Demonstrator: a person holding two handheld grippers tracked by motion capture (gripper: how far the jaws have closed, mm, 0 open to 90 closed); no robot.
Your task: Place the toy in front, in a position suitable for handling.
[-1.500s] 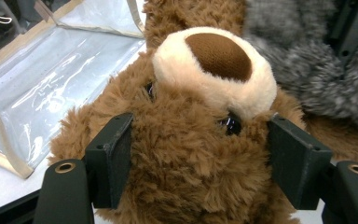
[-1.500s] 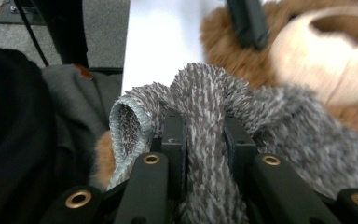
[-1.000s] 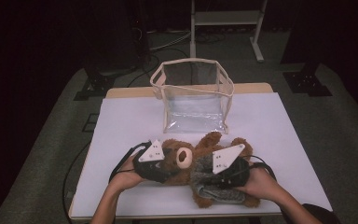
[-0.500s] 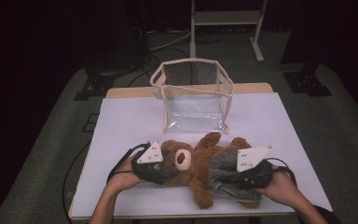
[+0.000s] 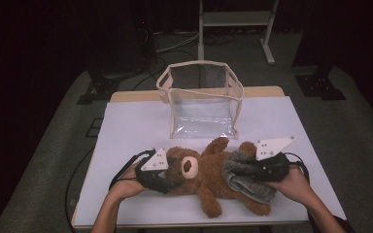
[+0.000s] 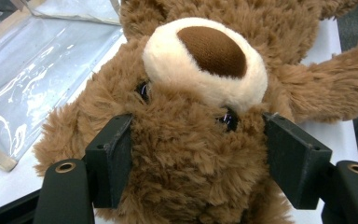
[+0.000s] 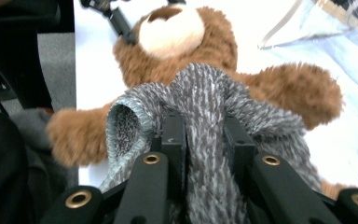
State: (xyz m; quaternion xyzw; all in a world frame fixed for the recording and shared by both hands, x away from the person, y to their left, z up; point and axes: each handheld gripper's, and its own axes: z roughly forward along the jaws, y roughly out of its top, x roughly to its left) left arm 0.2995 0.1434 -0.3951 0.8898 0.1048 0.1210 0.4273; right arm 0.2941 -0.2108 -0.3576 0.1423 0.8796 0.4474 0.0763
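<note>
Two grippers work the teddy bear lying on the white table: the left gripper clamps its head, while the right gripper, pinching the grey knit garment, has slid outward, drawing it off the body.

One brown teddy bear lies near the front edge of the table, which is the single table here, under a white cover. One grey knitted garment sits on the bear's lower half. One clear plastic bag with a beige rim stands toward the table's far edge, at its middle. Two grippers are at work: one left gripper and one right gripper, each in one hand, so two hands in all. One white metal stand rises on the floor beyond the far edge.
</note>
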